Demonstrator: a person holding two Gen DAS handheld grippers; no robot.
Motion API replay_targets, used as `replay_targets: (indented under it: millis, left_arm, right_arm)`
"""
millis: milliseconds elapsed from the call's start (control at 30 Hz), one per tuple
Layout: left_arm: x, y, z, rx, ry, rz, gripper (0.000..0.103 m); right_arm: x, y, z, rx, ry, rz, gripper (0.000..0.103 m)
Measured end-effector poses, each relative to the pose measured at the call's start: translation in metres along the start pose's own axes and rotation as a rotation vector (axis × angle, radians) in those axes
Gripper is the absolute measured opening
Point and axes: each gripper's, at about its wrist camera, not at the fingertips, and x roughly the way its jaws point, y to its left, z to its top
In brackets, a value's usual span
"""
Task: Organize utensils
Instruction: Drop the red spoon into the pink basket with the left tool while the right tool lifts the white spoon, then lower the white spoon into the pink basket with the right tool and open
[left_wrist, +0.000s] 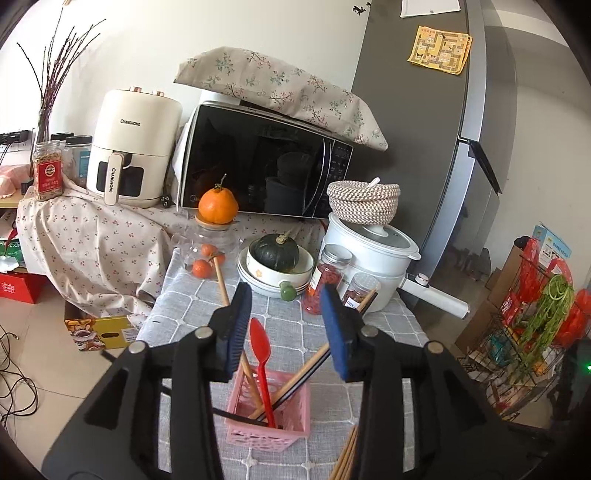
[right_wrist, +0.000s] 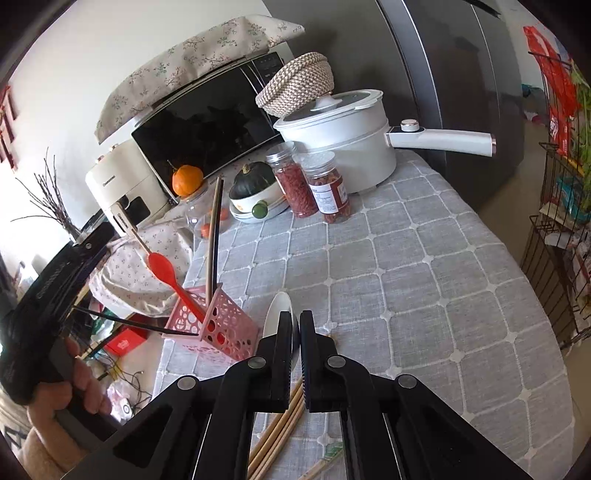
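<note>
A pink perforated holder (left_wrist: 268, 417) stands on the grey checked tablecloth, holding a red plastic spoon (left_wrist: 260, 343), wooden and dark chopsticks. My left gripper (left_wrist: 286, 325) is open above the holder, empty. In the right wrist view the holder (right_wrist: 216, 326) sits left with the red spoon (right_wrist: 162, 271) leaning out. My right gripper (right_wrist: 295, 332) is shut on a white spoon (right_wrist: 279, 314), held just right of the holder. Loose wooden chopsticks (right_wrist: 277, 439) lie on the cloth below it; they also show in the left wrist view (left_wrist: 345, 458).
At the table's back stand stacked bowls with a dark squash (left_wrist: 275, 253), two jars of red dried fruit (right_wrist: 310, 188), a white electric pot (right_wrist: 343, 144) with a long handle, a glass jar with oranges (left_wrist: 207, 254). Microwave (left_wrist: 258, 166) and air fryer (left_wrist: 129, 147) behind. Wire rack (right_wrist: 561, 229) right.
</note>
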Motion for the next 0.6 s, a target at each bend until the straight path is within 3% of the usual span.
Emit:
replay_targets:
  millis: [133,200,367,467,600]
  left_arm:
    - [-0.025,0.003,0.008,-0.004,0.061,-0.021,0.048]
    - [-0.038,0.005,0.008,-0.008,0.098,-0.015,0.063]
    - [-0.055,0.020,-0.012,-0.009,0.259,0.092,0.085]
    - [-0.045,0.042,-0.037,-0.036,0.380,0.170,0.086]
    - [-0.019,0.077,-0.066,-0.133,0.577,0.168,0.086]
  right_arm:
    - [-0.008,0.005,0.004,0.004,-0.046,-0.011,0.004]
    - [-0.013,0.007,0.008,0.009,-0.071,-0.017,0.004]
    - [-0.022,0.019,0.023,0.064,-0.151,-0.022,0.004]
    - [-0.026,0.037,0.031,0.047,-0.222,-0.028,0.004]
    - [-0.020,0.065,0.034,-0.009,-0.311,-0.043,0.004]
